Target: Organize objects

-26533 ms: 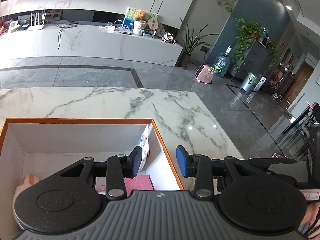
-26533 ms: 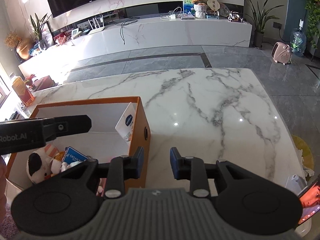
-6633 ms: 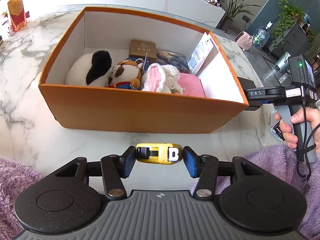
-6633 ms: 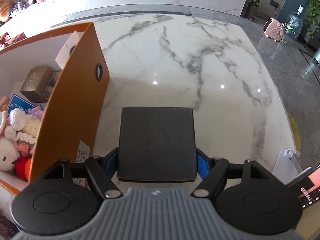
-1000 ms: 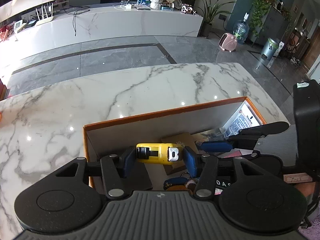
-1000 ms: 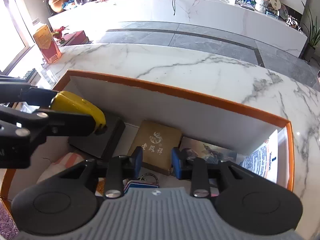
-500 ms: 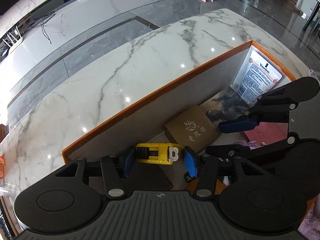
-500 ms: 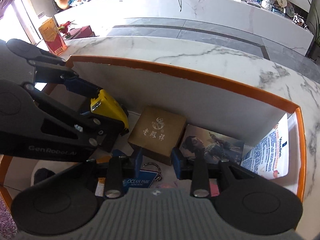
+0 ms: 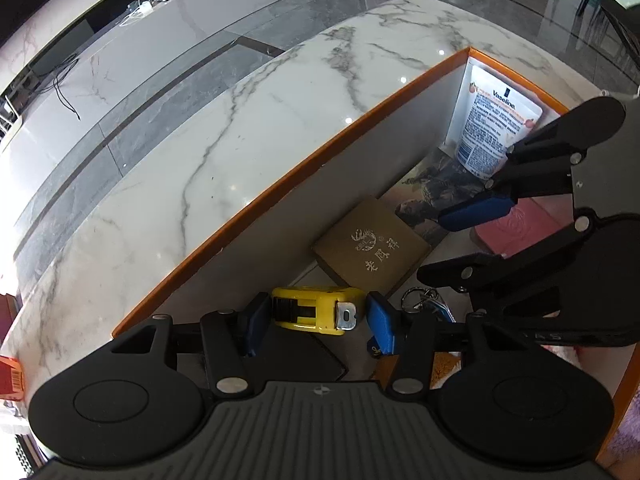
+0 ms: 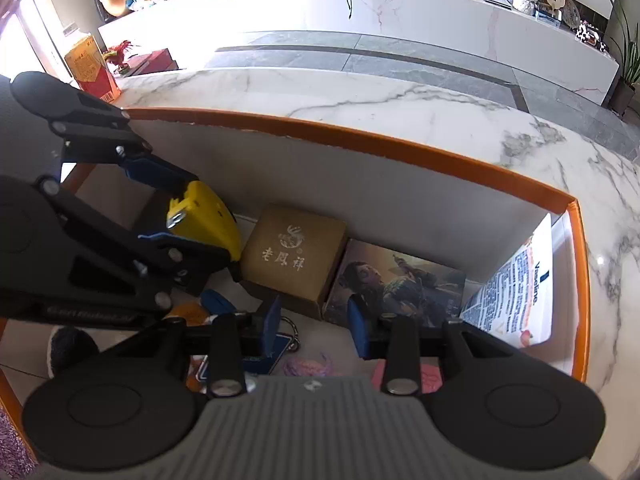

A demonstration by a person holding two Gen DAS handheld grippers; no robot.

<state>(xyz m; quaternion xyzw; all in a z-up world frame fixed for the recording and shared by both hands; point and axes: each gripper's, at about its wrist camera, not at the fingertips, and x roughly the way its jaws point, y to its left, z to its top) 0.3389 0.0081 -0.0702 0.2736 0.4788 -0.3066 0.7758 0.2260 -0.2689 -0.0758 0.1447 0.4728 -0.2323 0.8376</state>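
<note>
Tape measure (image 9: 316, 309) clamped in the left tool (image 9: 316, 322), held low inside the orange box (image 10: 360, 138) near its far-left corner, probably for release; right tool (image 10: 314, 330) hovers open, empty.

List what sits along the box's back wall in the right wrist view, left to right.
yellow tape measure held in the left gripper → brown gift box → picture card → Vaseline pouch leaning in the right corner of the orange box.

One tape measure (image 9: 316, 309), one brown box (image 9: 370, 246), two claws.
</note>
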